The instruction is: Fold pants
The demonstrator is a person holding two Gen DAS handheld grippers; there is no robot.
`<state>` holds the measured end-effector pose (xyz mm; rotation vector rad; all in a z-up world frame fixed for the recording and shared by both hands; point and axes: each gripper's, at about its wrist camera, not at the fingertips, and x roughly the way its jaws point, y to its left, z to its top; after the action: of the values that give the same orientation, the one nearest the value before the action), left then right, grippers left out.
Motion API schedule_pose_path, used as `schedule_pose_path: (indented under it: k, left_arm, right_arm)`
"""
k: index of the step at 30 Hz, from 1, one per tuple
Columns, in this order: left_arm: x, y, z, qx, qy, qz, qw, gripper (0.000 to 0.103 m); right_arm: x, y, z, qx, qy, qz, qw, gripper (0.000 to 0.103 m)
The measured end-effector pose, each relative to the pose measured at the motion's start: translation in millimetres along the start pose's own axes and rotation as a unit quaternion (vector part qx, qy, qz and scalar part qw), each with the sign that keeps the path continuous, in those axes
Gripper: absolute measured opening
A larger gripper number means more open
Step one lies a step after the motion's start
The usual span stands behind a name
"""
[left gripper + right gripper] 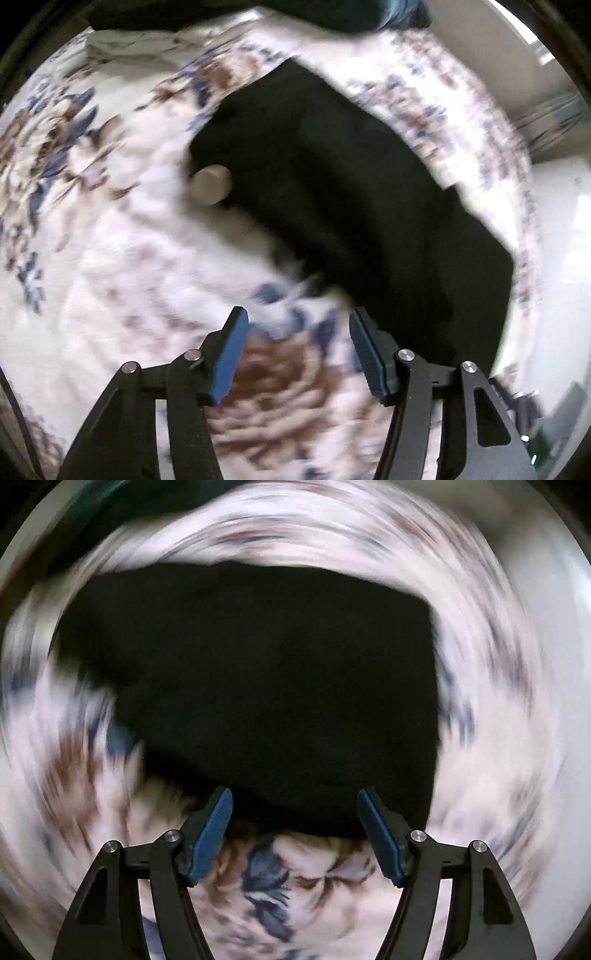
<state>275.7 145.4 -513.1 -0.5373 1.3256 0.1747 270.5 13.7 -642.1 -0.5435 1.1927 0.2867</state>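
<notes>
The black pants lie folded in a compact block on a white bedsheet with blue and brown flowers. In the left wrist view they stretch from the upper middle to the lower right. My left gripper is open and empty, over the sheet just beside the pants' near edge. In the right wrist view the pants fill the middle. My right gripper is open and empty, its fingertips at the pants' near edge. Both views are motion-blurred.
A small round beige object rests at the pants' left edge. A crumpled white cloth and a dark teal item lie at the far side of the bed. The bed's edge and a pale floor are at the right.
</notes>
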Motion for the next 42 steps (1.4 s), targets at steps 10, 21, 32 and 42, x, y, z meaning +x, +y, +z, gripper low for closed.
schedule_pose_path:
  k: [10,21,32,42]
  left_arm:
    - [49,63,13,-0.049,0.075,0.001,0.9960,0.071]
    - [46,94,62,-0.244,0.033,-0.265,0.9323,0.091]
    - [118,100,72,-0.387,0.020,-0.366,0.8460,0.091]
    - [86,51,94,-0.234,-0.058,-0.263,0.9340,0.060]
  right_arm:
    - [34,102,39,-0.143,-0.037,-0.089,0.985,0.031]
    - [11,14,71,0.194,0.039,0.200,0.960,0.060]
    - [67,-81,49,0.459,0.054,0.330,0.823,0.072]
    - [106,-67,51,0.363,0.146,0.050,0.919,0.087]
